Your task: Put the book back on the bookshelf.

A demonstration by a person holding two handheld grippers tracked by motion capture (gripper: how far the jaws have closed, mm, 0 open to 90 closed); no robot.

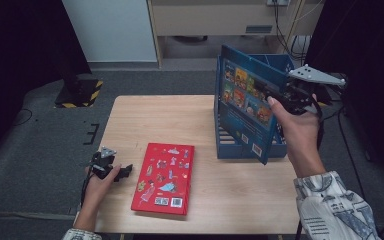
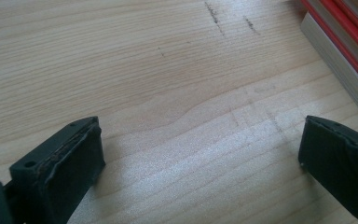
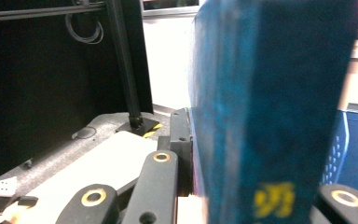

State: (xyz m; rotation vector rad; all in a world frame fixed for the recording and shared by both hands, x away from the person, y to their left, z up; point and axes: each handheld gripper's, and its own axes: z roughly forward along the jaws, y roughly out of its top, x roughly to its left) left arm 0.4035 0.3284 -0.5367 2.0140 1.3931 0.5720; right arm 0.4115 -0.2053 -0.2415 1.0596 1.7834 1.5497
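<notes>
Now the wooden table [image 1: 200, 115] carries a blue file box [image 1: 280, 145] at its far right. My right gripper [image 1: 272, 95] is clamped on a blue book [image 1: 245, 107], holding it upright and tilted over the box. A red book [image 1: 165, 177] lies flat nearby. My left gripper [image 1: 122, 172], jaws apart, rests just beside it.

In the right gripper view the blue book [image 3: 275, 107] is blurred, its yellow print unreadable, its top cut off. The red book [image 2: 349, 56] is cropped at the left gripper view's right edge. The blue rack's [image 1: 280, 65] interior is largely screened.
</notes>
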